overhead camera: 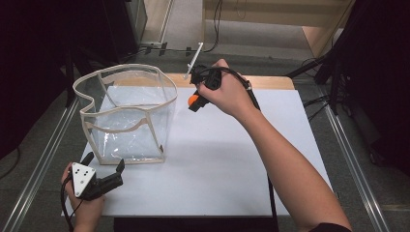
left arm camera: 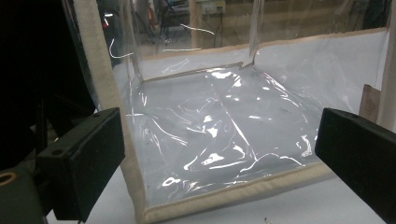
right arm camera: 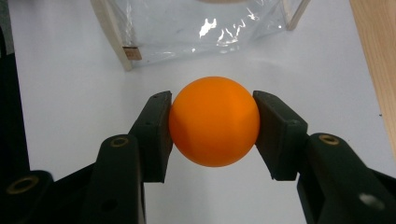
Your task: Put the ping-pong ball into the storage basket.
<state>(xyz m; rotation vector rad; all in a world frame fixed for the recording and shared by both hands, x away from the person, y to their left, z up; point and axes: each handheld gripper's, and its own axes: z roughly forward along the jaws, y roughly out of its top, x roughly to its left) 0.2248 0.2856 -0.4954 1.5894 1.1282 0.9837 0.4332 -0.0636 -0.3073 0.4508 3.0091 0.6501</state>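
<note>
An orange ball [right arm camera: 214, 121] sits squeezed between the two black jaws of my right gripper [right arm camera: 213, 122]. From above, that gripper [overhead camera: 195, 103] hovers over the far middle of the white table, just right of a clear plastic bag [overhead camera: 126, 112] with beige trim; the ball [overhead camera: 193, 99] peeks out below the hand. My left gripper [overhead camera: 104, 164] rests at the table's near left corner, open and empty, pointing at the bag's near wall. In the left gripper view the bag [left arm camera: 219, 130] stands upright with nothing inside, framed by the wide-apart jaws.
The white table top [overhead camera: 222, 159] has a wooden strip [overhead camera: 270, 82] along its far edge. A thin white rod [overhead camera: 194, 60] sticks up behind the right hand. Metal rails run down both sides of the table, and cables lie on the floor beyond.
</note>
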